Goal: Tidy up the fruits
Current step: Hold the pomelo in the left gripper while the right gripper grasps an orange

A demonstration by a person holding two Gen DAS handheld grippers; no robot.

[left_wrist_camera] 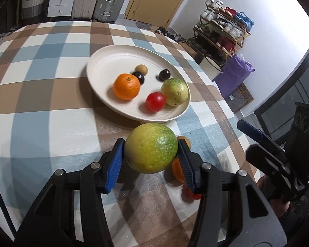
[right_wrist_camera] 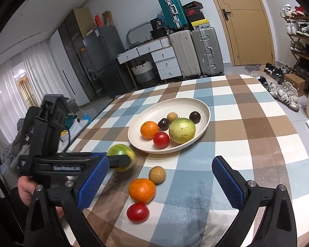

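On white plate (right_wrist_camera: 204, 111): 6 fruits; left gripper (left_wrist_camera: 151, 154) clamps green-yellow fruit (left_wrist_camera: 151, 147).

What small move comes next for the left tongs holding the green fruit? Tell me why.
Probably carry it forward over the plate: the left tongs already clamp the green fruit, the plate's near rim lies just ahead, and bare space shows behind the orange.

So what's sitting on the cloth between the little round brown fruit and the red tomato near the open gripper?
The loose orange lies between the brown fruit and the red tomato, touching the brown one. The right wrist view shows it.
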